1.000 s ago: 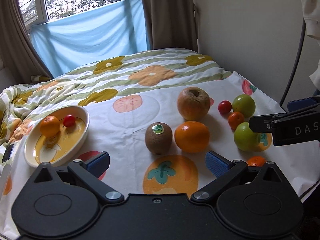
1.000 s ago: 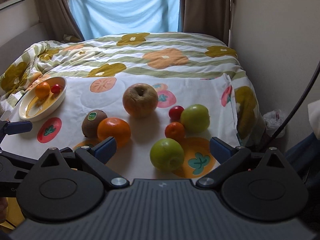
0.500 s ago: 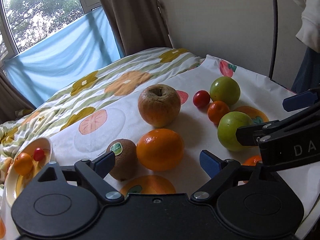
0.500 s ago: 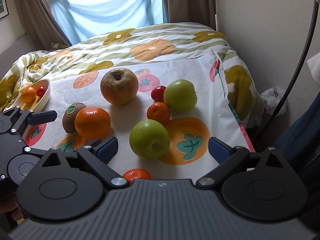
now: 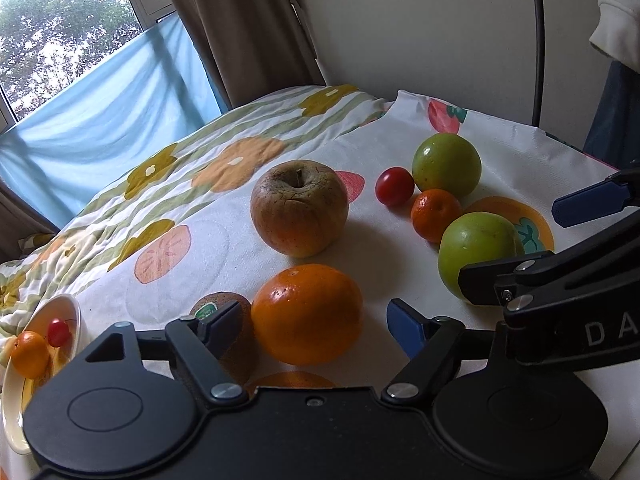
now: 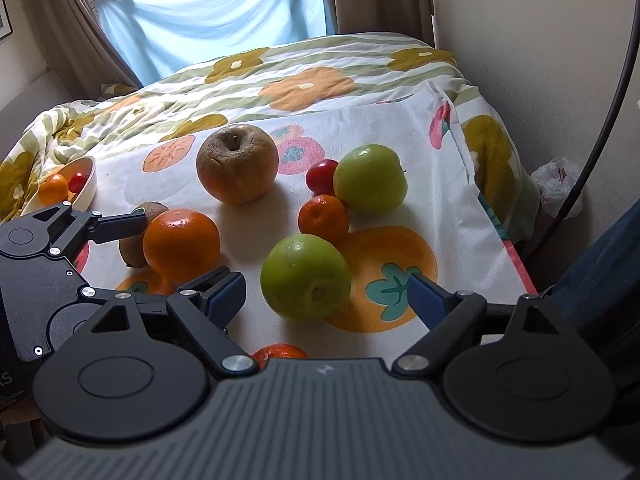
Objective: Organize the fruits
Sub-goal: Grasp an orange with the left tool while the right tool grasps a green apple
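Now the left hand-held gripper [image 5: 308, 326], jaws closing, straddles the orange [image 5: 307, 314] ungripped.

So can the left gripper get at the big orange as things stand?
Probably yes: the left gripper has just been closing, its jaws either side of the big orange, nothing between. The kiwi crowds one finger.

Daylit window [image 5: 60, 40], brown curtains [image 5: 240, 28], flowered bed [image 6: 304, 76], pale wall [image 5: 420, 40]
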Tool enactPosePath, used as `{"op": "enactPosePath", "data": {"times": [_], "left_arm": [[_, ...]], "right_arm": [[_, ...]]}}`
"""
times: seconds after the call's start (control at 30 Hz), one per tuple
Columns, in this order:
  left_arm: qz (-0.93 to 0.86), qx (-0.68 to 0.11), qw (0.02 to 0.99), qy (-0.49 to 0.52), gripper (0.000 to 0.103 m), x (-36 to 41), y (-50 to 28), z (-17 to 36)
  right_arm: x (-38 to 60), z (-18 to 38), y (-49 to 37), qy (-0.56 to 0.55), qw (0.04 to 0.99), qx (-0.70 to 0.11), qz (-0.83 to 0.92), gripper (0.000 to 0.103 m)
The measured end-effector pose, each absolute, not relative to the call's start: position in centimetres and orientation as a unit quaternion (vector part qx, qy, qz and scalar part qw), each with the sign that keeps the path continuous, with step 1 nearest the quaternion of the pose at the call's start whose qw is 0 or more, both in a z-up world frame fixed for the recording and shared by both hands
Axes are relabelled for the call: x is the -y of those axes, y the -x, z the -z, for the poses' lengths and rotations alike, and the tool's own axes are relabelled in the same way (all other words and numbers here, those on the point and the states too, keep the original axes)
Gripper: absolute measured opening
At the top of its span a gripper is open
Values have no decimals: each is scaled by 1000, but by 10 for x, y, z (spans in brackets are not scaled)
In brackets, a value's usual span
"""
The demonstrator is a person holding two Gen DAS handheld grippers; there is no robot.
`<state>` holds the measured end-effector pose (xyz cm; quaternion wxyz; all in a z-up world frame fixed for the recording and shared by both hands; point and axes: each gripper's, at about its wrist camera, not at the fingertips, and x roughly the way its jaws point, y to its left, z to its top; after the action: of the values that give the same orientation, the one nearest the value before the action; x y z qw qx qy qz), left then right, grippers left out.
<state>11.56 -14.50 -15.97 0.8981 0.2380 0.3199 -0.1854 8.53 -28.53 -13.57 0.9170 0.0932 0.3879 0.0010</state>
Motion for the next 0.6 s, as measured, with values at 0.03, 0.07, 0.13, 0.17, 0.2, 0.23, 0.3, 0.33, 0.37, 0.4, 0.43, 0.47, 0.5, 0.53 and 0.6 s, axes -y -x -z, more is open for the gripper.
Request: {"op": "enactPosePath", "data": {"times": [0.03, 0.07, 0.13, 0.17, 0.2, 0.23, 0.3, 0.33, 0.37, 0.4, 0.43, 0.47, 0.5, 0.53, 0.6], "left_arm": [[186, -321, 897, -238, 79, 145, -116, 160], [186, -322, 897, -239, 78, 146, -117, 161], [181, -321, 898, -239, 75, 146, -117, 161], [180, -322, 899, -238, 74, 145, -117, 161], [179, -324, 898, -237, 74, 145, -118, 162], [178, -326, 898, -236, 74, 145, -119, 162], [177, -324, 898, -239, 73, 145, -119, 163], [173, -321, 899, -243, 67, 146, -119, 163], [173, -319, 899, -247, 67, 146, -118, 163], [175, -319, 899, -246, 66, 145, -118, 163], [177, -319, 898, -245, 66, 143, -118, 163], [179, -319, 898, -245, 66, 142, -118, 163], [180, -319, 898, -245, 66, 142, -118, 162], [181, -319, 897, -246, 66, 142, -118, 162], [183, -320, 896, -248, 65, 143, -117, 162]], "right_arm": [[285, 136, -86, -94, 916, -389, -2, 101], [284, 137, -87, -94, 916, -390, -2, 99], [283, 138, -90, -94, 915, -393, -2, 98], [283, 138, -90, -94, 914, -393, -1, 98], [282, 139, -92, -95, 914, -395, 0, 98], [282, 139, -93, -96, 913, -396, -1, 98], [282, 140, -94, -96, 913, -397, -2, 98], [282, 140, -94, -96, 913, -397, -3, 97], [281, 141, -95, -95, 912, -398, -4, 95], [281, 142, -96, -95, 912, -399, -5, 93], [281, 143, -97, -96, 911, -400, -7, 91], [281, 144, -98, -98, 910, -402, -8, 89], [281, 145, -99, -99, 910, -403, -8, 88], [280, 146, -99, -100, 909, -404, -9, 86], [279, 147, -101, -99, 908, -407, -7, 86]]}}
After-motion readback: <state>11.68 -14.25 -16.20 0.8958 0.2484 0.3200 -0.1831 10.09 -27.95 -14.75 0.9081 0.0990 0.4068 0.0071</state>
